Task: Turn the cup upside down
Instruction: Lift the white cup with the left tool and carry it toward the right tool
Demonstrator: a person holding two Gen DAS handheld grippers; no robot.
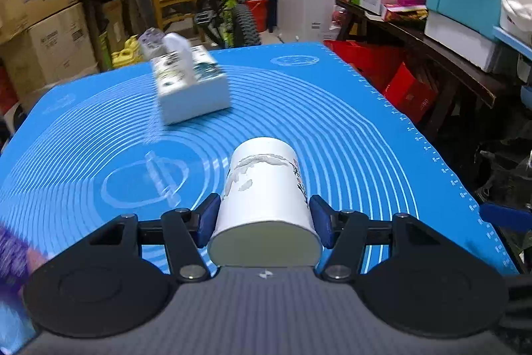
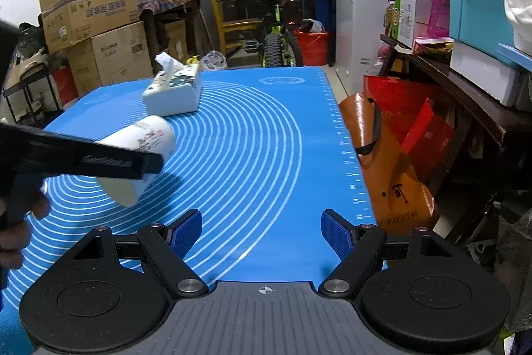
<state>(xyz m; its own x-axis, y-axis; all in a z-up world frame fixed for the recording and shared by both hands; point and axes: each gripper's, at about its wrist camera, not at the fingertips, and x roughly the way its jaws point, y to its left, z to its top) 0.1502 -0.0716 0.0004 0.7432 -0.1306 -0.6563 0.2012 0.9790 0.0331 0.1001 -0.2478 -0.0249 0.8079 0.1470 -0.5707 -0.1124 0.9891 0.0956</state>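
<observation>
A white paper cup with printed markings lies on its side between my left gripper's blue pads, held above the blue mat. The left gripper is shut on it. In the right wrist view the cup shows tilted in the air at the left, with the left gripper's black finger across it. My right gripper is open and empty, low over the mat's near right part.
A white tissue box stands on the far left part of the mat; it also shows in the right wrist view. An orange bag and red boxes sit beyond the mat's right edge. Cardboard boxes and a bicycle stand behind.
</observation>
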